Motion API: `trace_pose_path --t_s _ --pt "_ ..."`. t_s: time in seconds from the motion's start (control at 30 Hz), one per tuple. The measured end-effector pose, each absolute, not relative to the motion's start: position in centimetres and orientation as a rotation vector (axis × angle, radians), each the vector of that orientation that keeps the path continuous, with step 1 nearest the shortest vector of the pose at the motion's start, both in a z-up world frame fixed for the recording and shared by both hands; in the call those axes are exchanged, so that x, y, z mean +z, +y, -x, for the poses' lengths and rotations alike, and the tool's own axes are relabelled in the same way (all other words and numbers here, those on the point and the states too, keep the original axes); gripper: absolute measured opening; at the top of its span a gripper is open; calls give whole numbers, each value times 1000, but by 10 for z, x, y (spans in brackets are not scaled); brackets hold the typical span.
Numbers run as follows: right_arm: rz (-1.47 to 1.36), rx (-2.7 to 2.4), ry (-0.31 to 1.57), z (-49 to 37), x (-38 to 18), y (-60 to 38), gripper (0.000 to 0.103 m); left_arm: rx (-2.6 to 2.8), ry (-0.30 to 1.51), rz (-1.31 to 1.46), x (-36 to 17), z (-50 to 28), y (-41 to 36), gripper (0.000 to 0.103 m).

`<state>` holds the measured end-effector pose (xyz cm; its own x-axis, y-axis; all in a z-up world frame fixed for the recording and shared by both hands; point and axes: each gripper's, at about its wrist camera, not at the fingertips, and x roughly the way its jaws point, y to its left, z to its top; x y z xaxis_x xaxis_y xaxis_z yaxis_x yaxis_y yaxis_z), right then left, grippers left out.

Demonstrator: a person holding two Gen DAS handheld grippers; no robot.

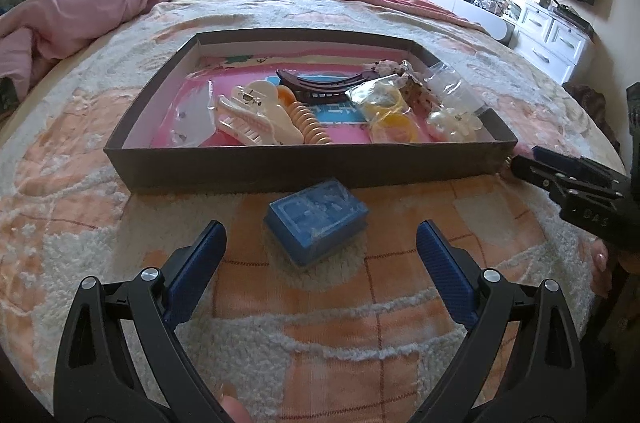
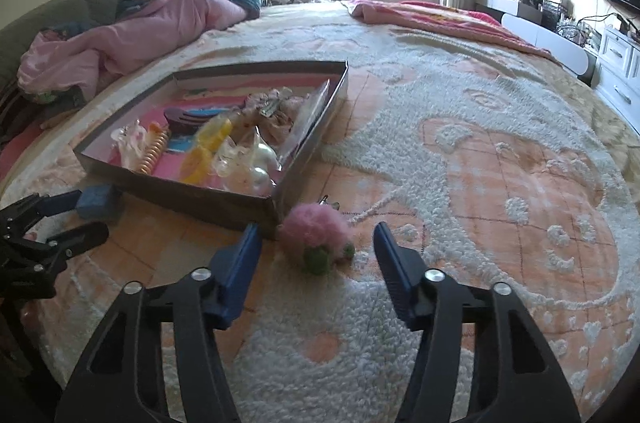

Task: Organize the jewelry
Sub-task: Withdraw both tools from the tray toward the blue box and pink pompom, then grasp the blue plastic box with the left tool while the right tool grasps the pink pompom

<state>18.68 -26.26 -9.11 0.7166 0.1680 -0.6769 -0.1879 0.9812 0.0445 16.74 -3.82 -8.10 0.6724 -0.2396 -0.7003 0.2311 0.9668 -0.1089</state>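
Here, from my left hand's camera, my left gripper (image 1: 320,243) hangs over the fuzzy peach and cream bed blanket (image 1: 360,323), its blue pads wide apart with nothing pressed between them. A small blue plastic box (image 1: 316,219) lies on the blanket just past the tips, between them, not touched. Right behind it sits the shallow dark cardboard tray (image 1: 280,167) with a pink floor. Inside I see a cream plastic hair claw (image 1: 248,119), a brown curved hair clip (image 1: 328,85), a peach spiral hair tie (image 1: 310,123) and yellow rings in a clear bag (image 1: 390,111). My right gripper (image 1: 532,163) pokes in by the tray's right corner

From my right hand's camera, my right gripper (image 2: 316,255) has its blue pads apart too, holding nothing. A fluffy pink pom-pom with a green bit (image 2: 316,235) lies on the blanket between the tips, just beside the tray's near corner (image 2: 256,211). The pads do not touch it. My left gripper (image 2: 68,219) shows at the left, with the blue box (image 2: 96,207) by its tips
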Motion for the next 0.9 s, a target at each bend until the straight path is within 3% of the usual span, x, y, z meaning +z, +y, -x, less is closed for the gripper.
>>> trace_pose_path --t_s 0.2,0.3,0.33,0.4,0.9 --pt "22 232 775 -193 -97 -262 40 -264 780 28 -80 -172 -40 87" --pt "25 252 767 -190 -95 -260 36 -269 786 36 -81 -174 -40 69" --pt "27 261 764 -188 -94 -259 30 -268 790 35 -82 -174 -40 61" --pt "32 270 763 -184 -93 -258 30 -264 798 23 -83 -174 -41 45" --pt "12 302 754 -153 -79 -254 30 -323 762 0 -64 -154 -43 45"
